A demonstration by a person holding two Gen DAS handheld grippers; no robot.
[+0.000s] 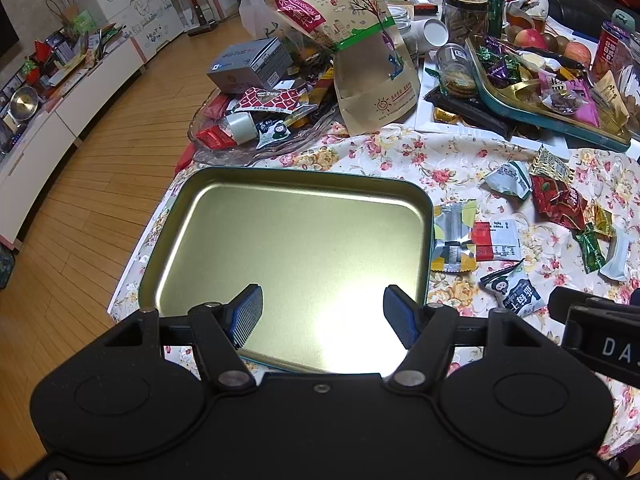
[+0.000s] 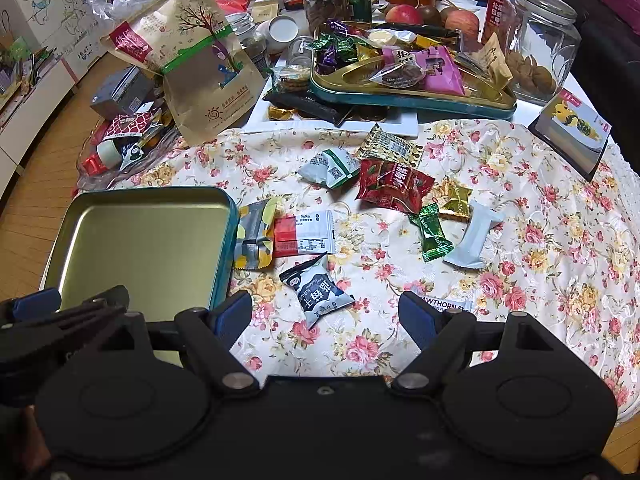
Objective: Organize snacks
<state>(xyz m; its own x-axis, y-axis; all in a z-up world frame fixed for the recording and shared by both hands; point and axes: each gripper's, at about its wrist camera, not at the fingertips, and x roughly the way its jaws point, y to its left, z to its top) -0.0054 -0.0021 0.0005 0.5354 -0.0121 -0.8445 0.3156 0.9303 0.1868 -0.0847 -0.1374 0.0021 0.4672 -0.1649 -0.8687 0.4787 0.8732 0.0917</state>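
An empty gold-lined tin tray with a teal rim lies at the table's left edge. My left gripper hovers open over its near end, nothing between the blue pads. My right gripper hangs open above the floral cloth, just short of a dark-and-white snack packet. Loose snacks lie scattered beyond: a red-and-white packet, a yellow-grey packet, a red packet, a green candy, a white wrapped bar, a hawthorn strip.
A second teal tray heaped with sweets stands at the back, with a glass jar, apples, cans and a tall brown paper bag around it. A clear dish of wrappers sits back left. Wooden floor lies left of the table.
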